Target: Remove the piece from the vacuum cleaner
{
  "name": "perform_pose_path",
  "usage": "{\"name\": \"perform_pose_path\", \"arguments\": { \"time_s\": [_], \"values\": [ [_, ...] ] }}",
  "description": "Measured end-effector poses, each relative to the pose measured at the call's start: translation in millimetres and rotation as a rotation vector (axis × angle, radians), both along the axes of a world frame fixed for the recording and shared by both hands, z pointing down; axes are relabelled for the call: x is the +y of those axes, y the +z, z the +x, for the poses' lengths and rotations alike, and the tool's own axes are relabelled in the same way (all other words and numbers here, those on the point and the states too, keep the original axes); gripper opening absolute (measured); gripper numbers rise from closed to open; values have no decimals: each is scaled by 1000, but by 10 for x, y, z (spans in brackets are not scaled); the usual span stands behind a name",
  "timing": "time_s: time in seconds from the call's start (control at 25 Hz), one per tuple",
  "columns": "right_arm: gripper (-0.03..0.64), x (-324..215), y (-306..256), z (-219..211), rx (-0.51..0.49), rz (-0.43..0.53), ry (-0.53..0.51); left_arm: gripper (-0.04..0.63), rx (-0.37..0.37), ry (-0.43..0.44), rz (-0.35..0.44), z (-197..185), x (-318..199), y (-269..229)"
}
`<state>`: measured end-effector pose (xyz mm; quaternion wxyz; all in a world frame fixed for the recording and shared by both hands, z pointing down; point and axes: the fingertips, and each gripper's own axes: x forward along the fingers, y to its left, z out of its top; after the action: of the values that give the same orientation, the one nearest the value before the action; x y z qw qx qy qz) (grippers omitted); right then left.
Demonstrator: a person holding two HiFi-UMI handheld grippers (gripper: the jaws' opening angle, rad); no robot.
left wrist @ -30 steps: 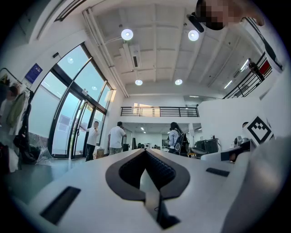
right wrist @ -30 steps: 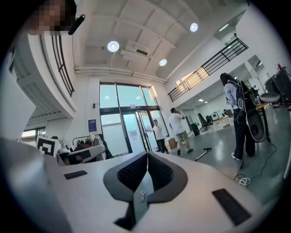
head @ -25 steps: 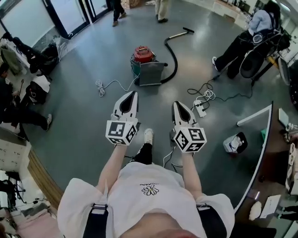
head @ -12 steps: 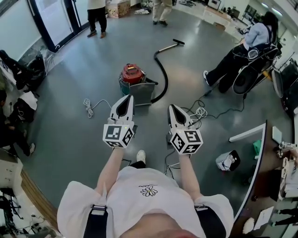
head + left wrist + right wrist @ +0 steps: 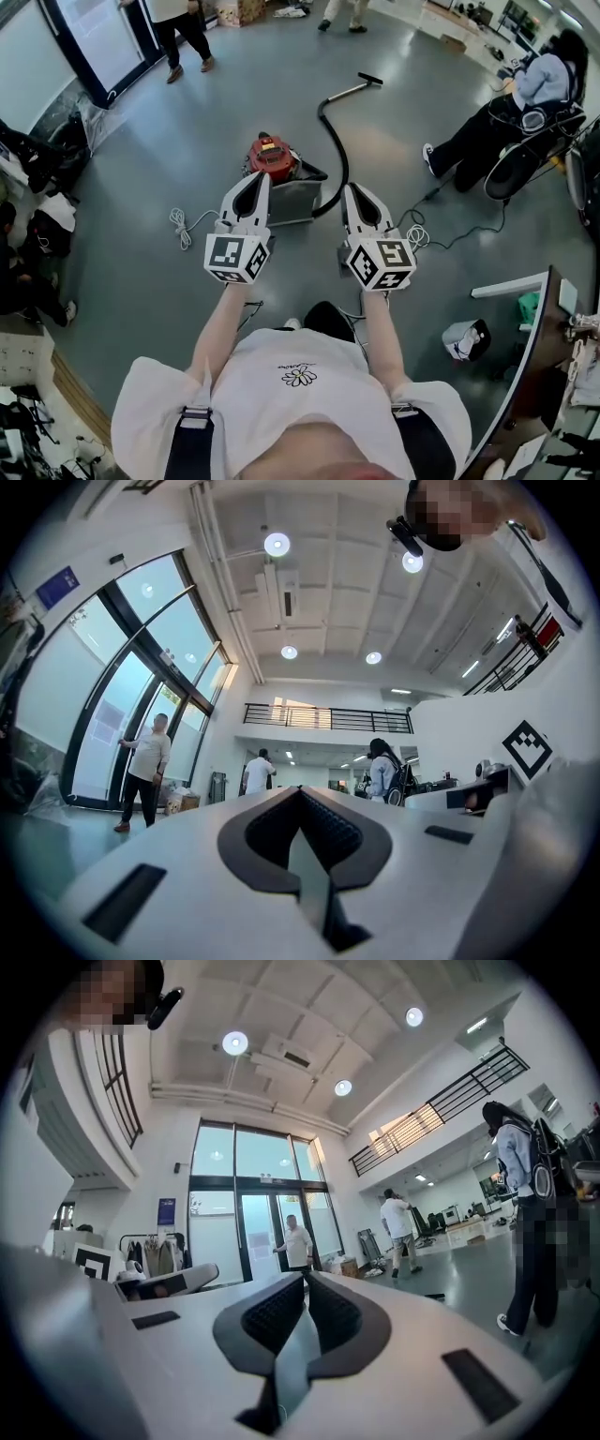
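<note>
The vacuum cleaner [image 5: 275, 157] stands on the grey floor ahead of me, with a red top and a metal body. Its black hose [image 5: 330, 141] curves away to a wand [image 5: 356, 88] lying further off. My left gripper [image 5: 255, 180] is held up in front of the cleaner's left side, shut and empty. My right gripper [image 5: 355, 192] hangs just right of the cleaner, also shut with nothing in it. In the left gripper view the left gripper [image 5: 300, 791] points level across the hall, and in the right gripper view the right gripper [image 5: 306, 1277] points at the glass doors.
A white cord [image 5: 183, 228] lies left of the cleaner; a power strip with cables [image 5: 411, 234] lies to the right. A seated person [image 5: 525, 98] is at far right, another person [image 5: 178, 28] walks at the back. A desk edge [image 5: 520, 323] and a bag [image 5: 466, 339] are near right.
I have stepped closer to the vacuum cleaner, which now sits just beyond both gripper tips. Both grippers stay shut and side by side.
</note>
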<state>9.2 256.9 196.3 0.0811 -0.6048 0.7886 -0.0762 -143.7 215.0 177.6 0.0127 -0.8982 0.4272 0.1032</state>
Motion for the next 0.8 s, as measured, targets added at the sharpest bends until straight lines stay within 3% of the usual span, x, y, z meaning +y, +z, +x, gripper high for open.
{"name": "perform_pose_path", "arguments": {
  "time_s": [0.24,0.48,0.8],
  "values": [
    [14,-641,252,233,12,-58,-25,5,-18,-2,-79,254,-622,311],
    [14,-1578,385,527,18,-87,-72,5,-25,-26,-99,577,-1494,419],
    [14,-2978,407,888,61,-110,-207,5,-10,-103,-92,1032,-2816,374]
  ]
}}
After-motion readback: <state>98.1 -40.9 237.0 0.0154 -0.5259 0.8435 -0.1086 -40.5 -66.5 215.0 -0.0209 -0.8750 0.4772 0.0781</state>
